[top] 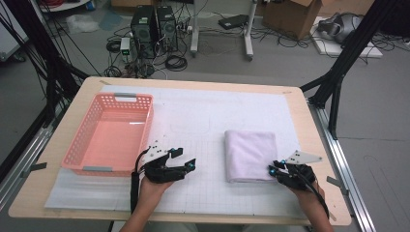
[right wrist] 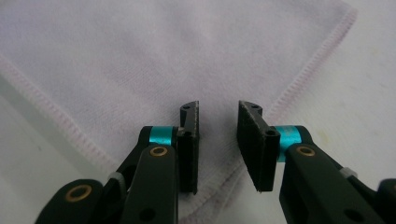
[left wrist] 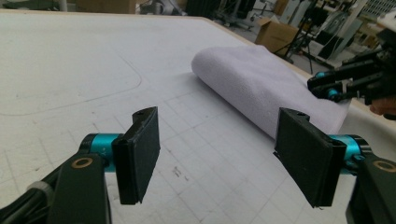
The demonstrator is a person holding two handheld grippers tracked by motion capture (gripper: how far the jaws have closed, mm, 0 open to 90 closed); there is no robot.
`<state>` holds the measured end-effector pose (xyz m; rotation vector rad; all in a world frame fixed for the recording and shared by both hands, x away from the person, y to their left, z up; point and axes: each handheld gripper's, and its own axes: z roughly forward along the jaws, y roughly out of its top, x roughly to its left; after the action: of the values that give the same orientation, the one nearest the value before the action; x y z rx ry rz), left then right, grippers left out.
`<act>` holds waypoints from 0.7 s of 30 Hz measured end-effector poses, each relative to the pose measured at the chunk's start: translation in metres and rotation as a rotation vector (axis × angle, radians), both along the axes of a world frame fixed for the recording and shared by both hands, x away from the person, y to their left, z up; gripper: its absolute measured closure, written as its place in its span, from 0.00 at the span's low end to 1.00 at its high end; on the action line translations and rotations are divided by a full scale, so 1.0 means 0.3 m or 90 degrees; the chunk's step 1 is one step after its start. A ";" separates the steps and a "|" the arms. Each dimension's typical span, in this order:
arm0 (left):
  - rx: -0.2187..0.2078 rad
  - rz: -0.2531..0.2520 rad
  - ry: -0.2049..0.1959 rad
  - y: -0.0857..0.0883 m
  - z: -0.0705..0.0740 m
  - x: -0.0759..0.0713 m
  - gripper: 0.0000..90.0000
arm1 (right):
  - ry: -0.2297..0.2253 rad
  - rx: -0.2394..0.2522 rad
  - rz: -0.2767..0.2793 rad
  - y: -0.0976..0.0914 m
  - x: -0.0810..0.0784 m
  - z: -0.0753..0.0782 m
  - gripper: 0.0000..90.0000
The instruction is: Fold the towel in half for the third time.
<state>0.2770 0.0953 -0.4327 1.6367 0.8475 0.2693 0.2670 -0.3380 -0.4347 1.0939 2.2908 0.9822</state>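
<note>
The tabletop [top: 300,203] holds a pink basket [top: 110,135] at nine o'clock and a folded white towel [top: 250,154] at four o'clock. The right gripper [right wrist: 218,140] sits over the towel's near corner, fingers a little apart, likely to pinch it. The left gripper [left wrist: 219,158] waits between them, fingers wide apart and empty.

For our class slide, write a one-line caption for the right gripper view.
Right gripper, jaws slightly apart, poised over the stitched corner of a folded pale towel.

Each black tool [top: 183,161] has teal collars, brass screws and flat rectangular pads [left wrist: 140,154].
</note>
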 end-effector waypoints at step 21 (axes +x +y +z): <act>0.010 -0.021 -0.051 -0.026 -0.001 0.001 0.24 | -0.091 0.113 -0.107 -0.180 -0.059 0.068 0.30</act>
<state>0.2773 0.0875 -0.4329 1.6422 0.7583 0.3175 0.2492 -0.3919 -0.4143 1.2217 1.9941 1.1725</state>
